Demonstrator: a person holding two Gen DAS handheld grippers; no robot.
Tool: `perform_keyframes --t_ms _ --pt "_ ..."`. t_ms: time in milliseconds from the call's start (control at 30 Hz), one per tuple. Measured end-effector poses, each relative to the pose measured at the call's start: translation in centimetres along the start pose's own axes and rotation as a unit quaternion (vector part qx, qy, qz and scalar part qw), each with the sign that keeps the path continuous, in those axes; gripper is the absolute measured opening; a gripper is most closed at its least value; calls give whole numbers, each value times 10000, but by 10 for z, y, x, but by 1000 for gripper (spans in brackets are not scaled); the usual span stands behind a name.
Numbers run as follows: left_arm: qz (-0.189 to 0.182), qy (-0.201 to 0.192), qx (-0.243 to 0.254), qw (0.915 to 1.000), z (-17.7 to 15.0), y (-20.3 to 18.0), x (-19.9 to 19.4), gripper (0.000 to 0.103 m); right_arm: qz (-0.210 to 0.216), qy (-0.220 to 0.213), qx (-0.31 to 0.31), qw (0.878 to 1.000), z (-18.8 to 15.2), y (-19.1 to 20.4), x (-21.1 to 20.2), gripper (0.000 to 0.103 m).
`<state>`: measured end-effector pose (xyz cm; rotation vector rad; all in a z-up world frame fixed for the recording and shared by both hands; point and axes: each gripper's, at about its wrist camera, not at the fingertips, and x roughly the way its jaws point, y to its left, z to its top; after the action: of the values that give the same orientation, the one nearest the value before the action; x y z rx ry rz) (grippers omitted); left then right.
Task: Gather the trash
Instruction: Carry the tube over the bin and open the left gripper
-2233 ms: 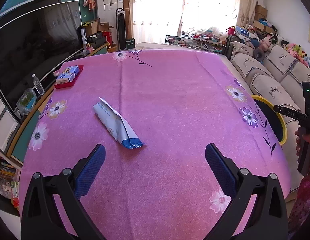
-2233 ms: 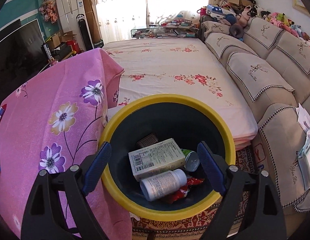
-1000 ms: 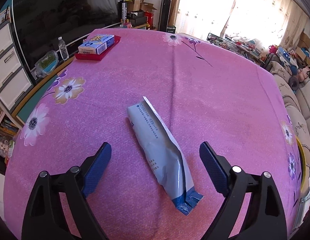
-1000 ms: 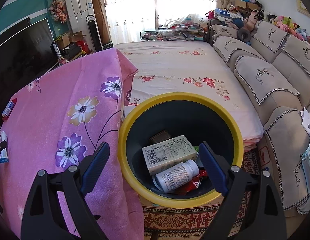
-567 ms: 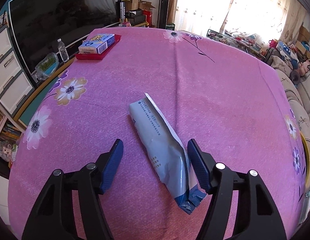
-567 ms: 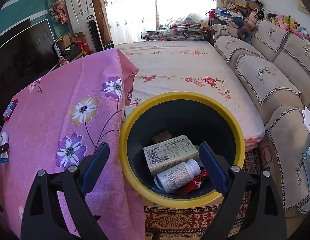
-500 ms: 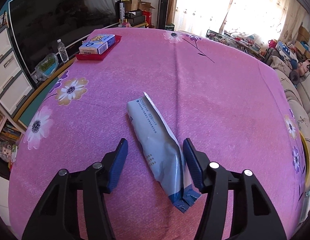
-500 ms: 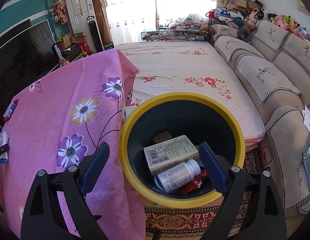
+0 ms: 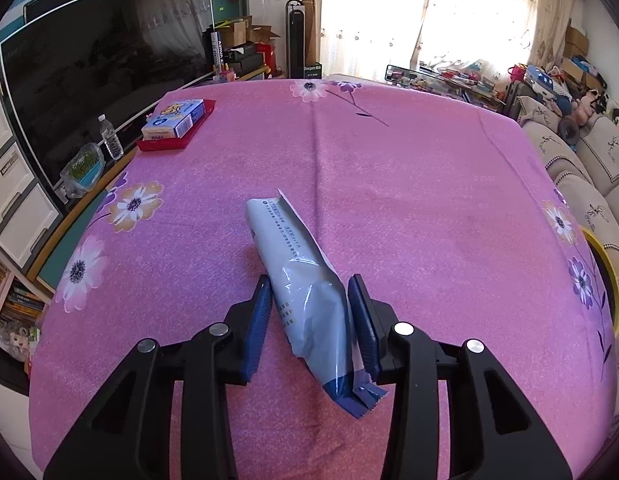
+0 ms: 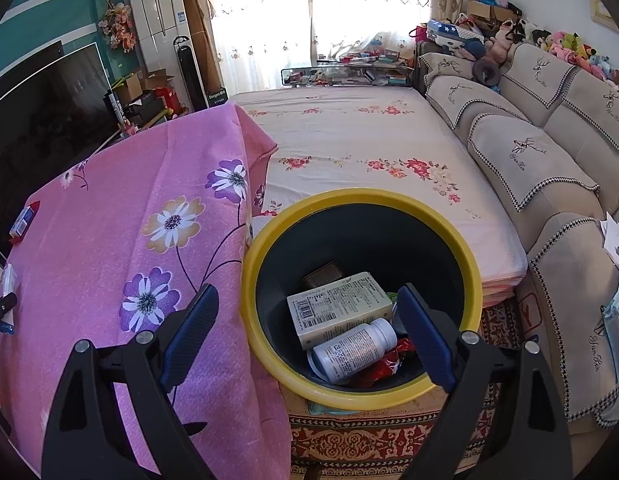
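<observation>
A long white and blue plastic wrapper (image 9: 301,280) lies on the pink flowered tablecloth (image 9: 409,200). My left gripper (image 9: 309,308) is shut on its lower half, both blue pads pressing its sides. My right gripper (image 10: 305,332) is open and empty, held above a dark bin with a yellow rim (image 10: 265,232) that stands beside the table. In the bin lie a white carton (image 10: 337,308), a white pill bottle (image 10: 353,348) and a red wrapper (image 10: 393,356). The wrapper's end and the left gripper's tip show at the far left of the right wrist view (image 10: 5,300).
A red tray (image 9: 165,142) with a blue and white box (image 9: 175,118) sits at the table's far left corner. A TV and cabinet stand left of the table. A bed (image 10: 369,152) and sofa (image 10: 549,152) lie to the right beyond the bin.
My left gripper has moved onto the wrapper and closed from wide open until its pads grip it. The right gripper has stayed open over the bin.
</observation>
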<state>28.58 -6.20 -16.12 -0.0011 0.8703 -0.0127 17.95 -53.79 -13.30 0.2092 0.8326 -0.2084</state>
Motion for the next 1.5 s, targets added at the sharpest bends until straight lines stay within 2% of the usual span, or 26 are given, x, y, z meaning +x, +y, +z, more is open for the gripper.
perform_keyframes --t_ms 133,233,433,633,800,900,1133,1267,1367,1400,1500 --pt "-236 -130 184 9995 -1 -19 -23 40 -8 -72 41 10000 -3 -4 -9 86" --pt "-544 -191 381 9976 -2 -41 -41 40 -33 -145 88 9999 -11 -11 -22 86" --pt "-1148 -296 1007 9878 -2 -108 -66 40 -125 -316 330 9989 -32 -34 -51 86" --pt "-1748 -381 1574 9712 8 -187 -80 40 -430 -361 553 9969 -54 -68 -73 86" --pt "-2184 -456 2024 9535 16 -261 -89 40 -795 -526 866 9917 -64 -106 -92 87" --pt "-2425 -355 2259 9428 18 -307 -85 40 -898 -628 1027 9887 -69 -123 -101 87" --pt "-2639 -61 2840 9218 13 -399 -60 40 -988 -651 1252 9851 -76 -149 -104 88" --pt "-2631 99 3061 9148 7 -438 -39 41 -995 -590 1324 9844 -79 -155 -99 88" --pt "-2574 236 3149 9133 4 -459 -19 47 -990 -565 1347 9843 -79 -157 -97 88" --pt "-2523 288 3165 9140 3 -464 -12 57 -994 -556 1346 9843 -79 -157 -97 88" --pt "-2379 384 3126 9188 2 -469 8 74 -984 -556 1331 9846 -78 -156 -97 88"
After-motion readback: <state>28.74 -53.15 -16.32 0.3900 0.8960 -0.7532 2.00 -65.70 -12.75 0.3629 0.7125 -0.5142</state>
